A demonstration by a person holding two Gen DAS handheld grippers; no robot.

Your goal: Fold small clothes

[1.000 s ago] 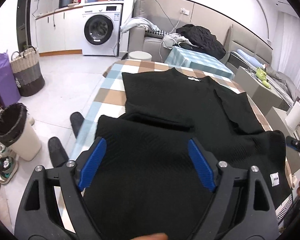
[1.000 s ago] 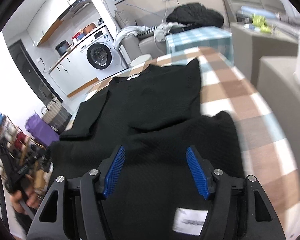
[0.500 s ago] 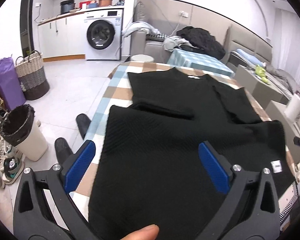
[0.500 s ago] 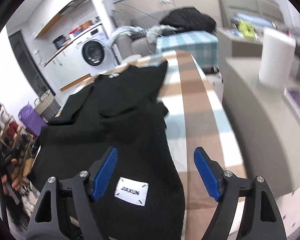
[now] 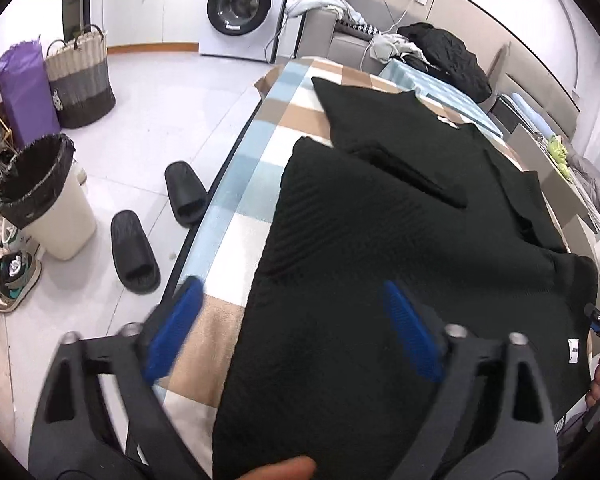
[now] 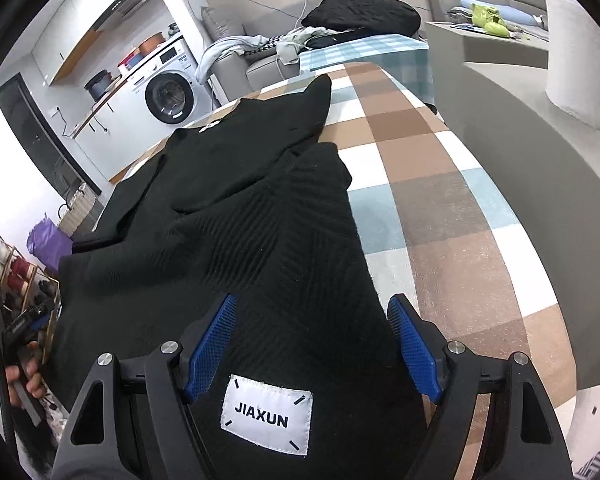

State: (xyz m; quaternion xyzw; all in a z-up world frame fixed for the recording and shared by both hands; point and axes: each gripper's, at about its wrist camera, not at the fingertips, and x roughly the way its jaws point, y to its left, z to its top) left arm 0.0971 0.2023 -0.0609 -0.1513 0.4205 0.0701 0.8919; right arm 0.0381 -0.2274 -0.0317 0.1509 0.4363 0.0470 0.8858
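Observation:
A black knit sweater (image 5: 380,240) lies on a checkered table (image 5: 256,168), its sleeves folded in and its bottom part humped toward me. It also shows in the right wrist view (image 6: 236,208), with a white JIAXUN label (image 6: 266,420) near the hem. My left gripper (image 5: 296,332) is open over the sweater's near left edge, its left finger over the tablecloth. My right gripper (image 6: 314,348) is open above the hem's right side, just beyond the label. Neither holds cloth.
On the floor left of the table are two black slippers (image 5: 156,224), a lined bin (image 5: 40,196), a basket (image 5: 80,80) and sneakers. A washing machine (image 5: 240,8) and a sofa with clothes stand behind. A grey counter (image 6: 520,128) with a paper roll is right of the table.
Both grippers opened wider, let go of the sweater's hem and drew back toward the near edge. The left camera swung left; the right one swung right, then back over the label.

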